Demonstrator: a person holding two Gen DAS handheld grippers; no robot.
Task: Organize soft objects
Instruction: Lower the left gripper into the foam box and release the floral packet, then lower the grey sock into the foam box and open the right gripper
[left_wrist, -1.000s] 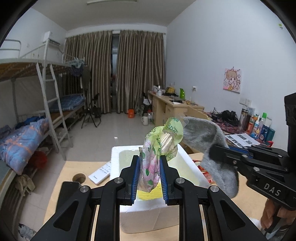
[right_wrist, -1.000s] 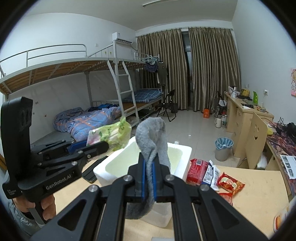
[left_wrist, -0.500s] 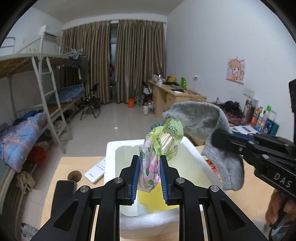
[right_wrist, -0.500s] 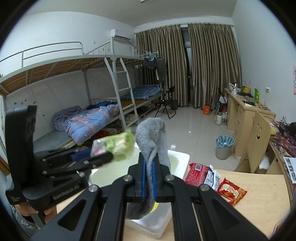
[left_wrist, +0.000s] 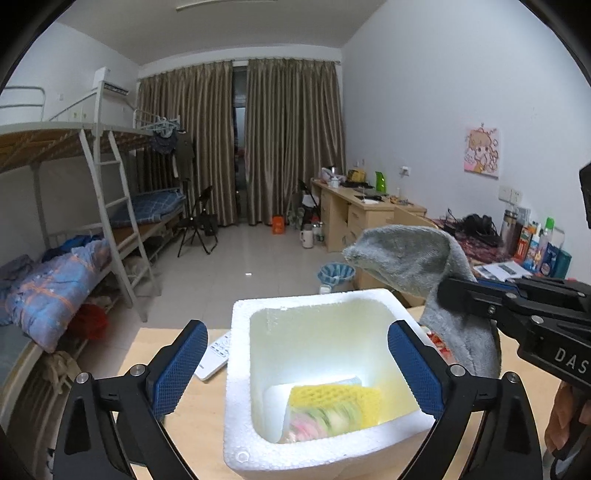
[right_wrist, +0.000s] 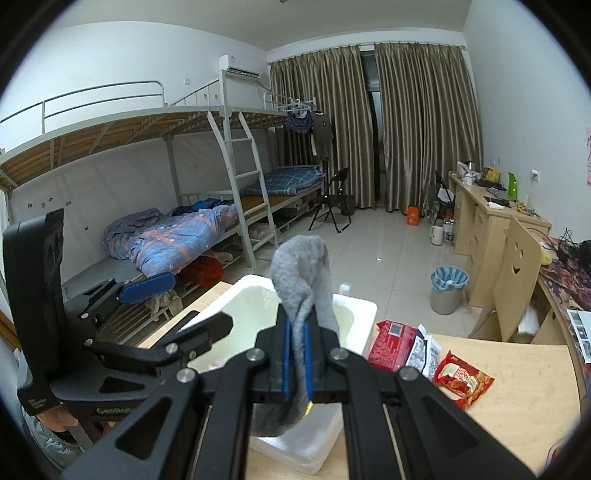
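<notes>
Right wrist, claw pinching grey sock

A: What sort of room?

B: A dormitory: white walls, pale tiled floor, brown curtains closed across the far end.

A: Furniture?

B: A metal bunk bed with ladder on one side, wooden desks opposite, a black folding chair and a bin between.
</notes>
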